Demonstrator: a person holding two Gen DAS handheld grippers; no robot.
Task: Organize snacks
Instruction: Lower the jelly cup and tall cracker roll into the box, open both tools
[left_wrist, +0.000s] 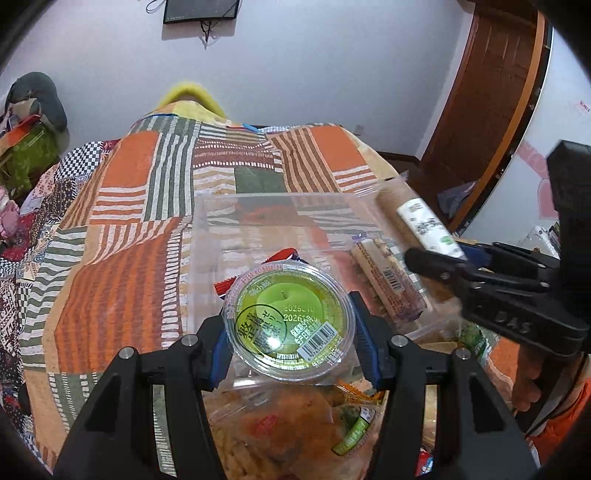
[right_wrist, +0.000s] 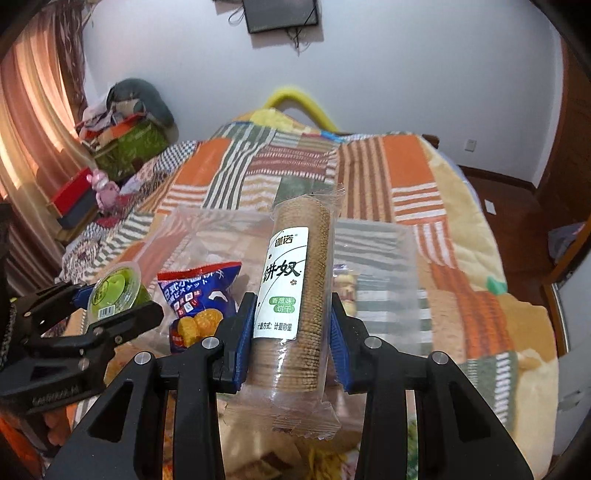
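Jelly cup (left_wrist: 290, 319): green-lidded, lifted over the near edge of the clear plastic bin (left_wrist: 207, 236), pinched at its sides by the left gripper (left_wrist: 290, 339).
Cracker sleeve (right_wrist: 295, 291): clear-wrapped round stack with a white label, clamped upright in the right gripper (right_wrist: 291, 332), above the bin.
Inside bin: blue biscuit bag (right_wrist: 199, 299), wrapped stick snacks (left_wrist: 388, 284).
Underneath: patchwork bedspread (left_wrist: 122, 236).
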